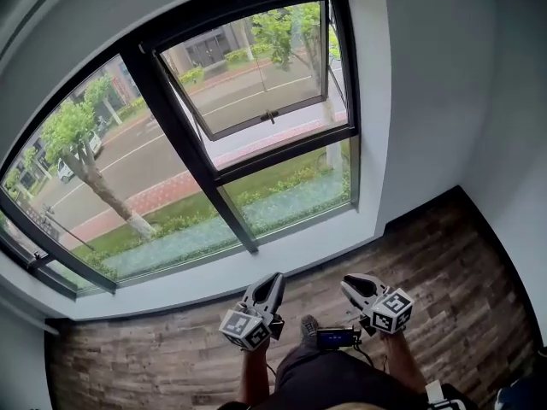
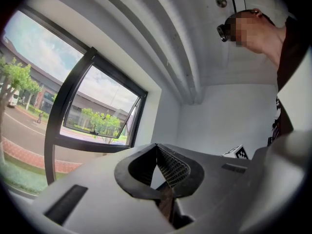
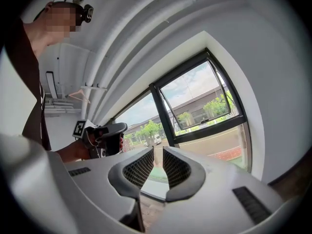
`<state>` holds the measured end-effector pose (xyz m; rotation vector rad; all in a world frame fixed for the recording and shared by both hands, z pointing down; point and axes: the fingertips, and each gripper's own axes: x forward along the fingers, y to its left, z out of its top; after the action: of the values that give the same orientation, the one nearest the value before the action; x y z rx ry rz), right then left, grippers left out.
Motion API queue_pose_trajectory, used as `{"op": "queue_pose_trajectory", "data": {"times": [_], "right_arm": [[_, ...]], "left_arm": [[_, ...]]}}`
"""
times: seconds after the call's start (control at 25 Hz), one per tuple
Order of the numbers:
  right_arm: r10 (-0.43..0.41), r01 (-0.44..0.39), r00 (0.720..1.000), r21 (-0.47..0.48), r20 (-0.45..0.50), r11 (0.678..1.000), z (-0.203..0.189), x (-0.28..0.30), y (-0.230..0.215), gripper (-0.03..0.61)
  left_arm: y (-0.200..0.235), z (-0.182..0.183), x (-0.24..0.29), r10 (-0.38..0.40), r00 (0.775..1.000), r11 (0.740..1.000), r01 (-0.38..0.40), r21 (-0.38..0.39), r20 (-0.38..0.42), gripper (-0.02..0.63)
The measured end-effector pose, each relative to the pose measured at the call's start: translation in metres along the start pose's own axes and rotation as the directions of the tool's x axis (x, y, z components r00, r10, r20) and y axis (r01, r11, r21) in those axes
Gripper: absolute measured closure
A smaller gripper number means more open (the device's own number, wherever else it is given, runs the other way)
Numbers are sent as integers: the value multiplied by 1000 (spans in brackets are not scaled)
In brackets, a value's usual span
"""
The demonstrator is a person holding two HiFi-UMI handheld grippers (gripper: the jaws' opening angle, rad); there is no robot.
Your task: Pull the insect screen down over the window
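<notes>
**Both grippers held level below the window, neither holding anything**

The black-framed window fills the upper part of the head view, with trees, a road and a strip of lawn outside its panes. The white wall runs beneath the window. Below that lies the wood-plank floor, where the person stands facing the window. At the window's upper right a hinged sash is tilted open outward from its bottom edge. The insect screen cannot be made out in any view, and the glass is uncovered.

The left gripper is well short of the window and points toward it. Its fingers are pressed together at the tips with nothing between them. The right gripper is beside it, equally far from the window. Its ribbed pads stand a narrow gap apart, through which only the lower window frame shows. Each gripper's marker cube sits on the end away from the window
</notes>
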<state>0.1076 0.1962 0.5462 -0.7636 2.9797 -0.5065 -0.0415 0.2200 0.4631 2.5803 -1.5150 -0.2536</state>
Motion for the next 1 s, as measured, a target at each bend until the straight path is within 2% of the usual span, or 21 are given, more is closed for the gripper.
{"op": "queue_pose_trajectory", "data": {"times": [0.2,0.4,0.56,0.72,0.88,1.0], "right_arm": [[-63,63,998,-43,-4,997,22,31,-66,520],[-101,103,995,-116,19,988,83,90,-125,520],[-111,119,993,-197,51,973,141,153,-161,520],[-102,114,993,-268,60,957,181,216,-192,520],[-99,125,990,-287,105,950,212,253,-214,520],[-34,66,992,-265,124,962,224,287,-221,520]], "left_arm": [[40,4,66,-18,999,999,16,39,47,607],[109,19,134,-20,998,999,18,35,66,607],[169,59,172,11,998,990,-20,138,63,607],[229,86,192,96,993,975,-108,196,67,607],[263,111,233,73,995,971,-87,222,71,607],[283,121,248,43,996,963,-63,260,83,607]]}}
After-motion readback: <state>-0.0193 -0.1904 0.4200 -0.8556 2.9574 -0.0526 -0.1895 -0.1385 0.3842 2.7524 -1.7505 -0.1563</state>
